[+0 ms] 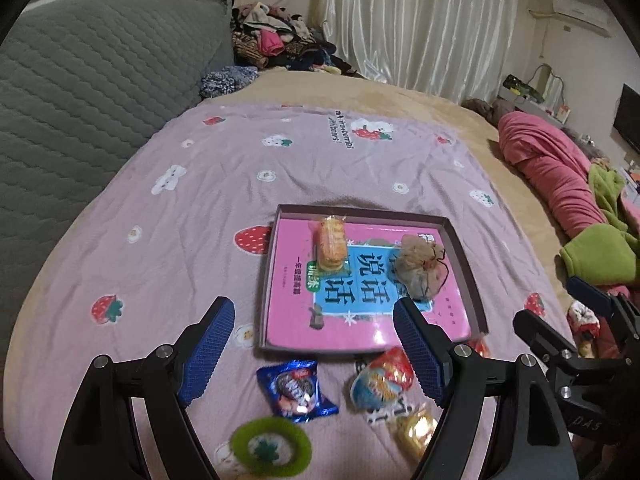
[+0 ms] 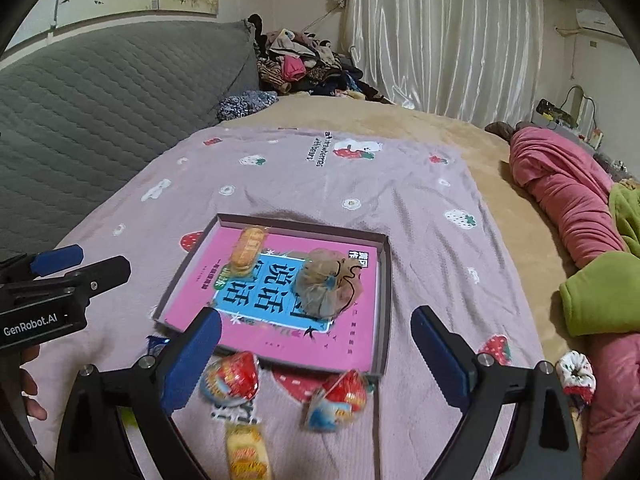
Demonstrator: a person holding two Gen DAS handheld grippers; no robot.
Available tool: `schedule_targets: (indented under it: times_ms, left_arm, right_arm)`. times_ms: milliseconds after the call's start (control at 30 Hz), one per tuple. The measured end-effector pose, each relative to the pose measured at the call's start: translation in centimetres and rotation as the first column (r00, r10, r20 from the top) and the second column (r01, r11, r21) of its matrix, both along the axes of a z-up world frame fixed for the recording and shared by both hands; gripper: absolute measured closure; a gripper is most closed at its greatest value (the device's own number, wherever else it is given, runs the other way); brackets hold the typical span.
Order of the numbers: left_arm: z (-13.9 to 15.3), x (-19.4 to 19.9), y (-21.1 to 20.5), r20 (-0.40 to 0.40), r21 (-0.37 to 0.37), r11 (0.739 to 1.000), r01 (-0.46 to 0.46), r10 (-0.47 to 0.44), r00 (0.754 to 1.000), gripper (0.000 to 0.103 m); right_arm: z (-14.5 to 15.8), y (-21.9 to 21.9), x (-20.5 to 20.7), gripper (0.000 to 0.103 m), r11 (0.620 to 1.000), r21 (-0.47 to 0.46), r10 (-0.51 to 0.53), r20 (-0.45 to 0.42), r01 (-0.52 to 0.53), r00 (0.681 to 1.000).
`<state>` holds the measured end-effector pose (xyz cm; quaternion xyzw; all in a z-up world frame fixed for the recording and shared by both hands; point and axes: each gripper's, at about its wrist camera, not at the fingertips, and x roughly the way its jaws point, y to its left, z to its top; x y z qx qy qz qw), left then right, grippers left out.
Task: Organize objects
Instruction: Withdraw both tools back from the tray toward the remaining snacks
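Snack packets [image 2: 231,376] lie loose on the bed just ahead of both tools, left tool [image 1: 312,360] and right tool [image 2: 316,364] spread, gripping nothing; beyond sits the tray [image 2: 386,280]. Slippery wrappers could squirt from closing pads.

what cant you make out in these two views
- Blue snack packet: the left wrist view shows it blurred, print unreadable; the right wrist view hides nearly all of it behind the right claw.
- Book in the box: title partly covered by the mesh pouch and wrapped cake.
- Yellow snack: cut off by the bottom edge and blurred in the right wrist view.
- Green ring: motion-blurred, left wrist view.
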<state>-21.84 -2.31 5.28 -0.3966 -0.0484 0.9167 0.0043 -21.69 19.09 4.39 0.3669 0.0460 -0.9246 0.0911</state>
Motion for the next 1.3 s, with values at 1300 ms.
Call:
schedule_targets:
  times_ms: [1300]
  left_arm:
    - [0.5,17.0,-4.5,-0.043,-0.05,0.999,-0.018,0.016,0.999,0.02]
  right_arm:
    - [2.3,-0.8,15.5,0.006,0.999,-0.016,0.034,-0.072,-0.036,0.997]
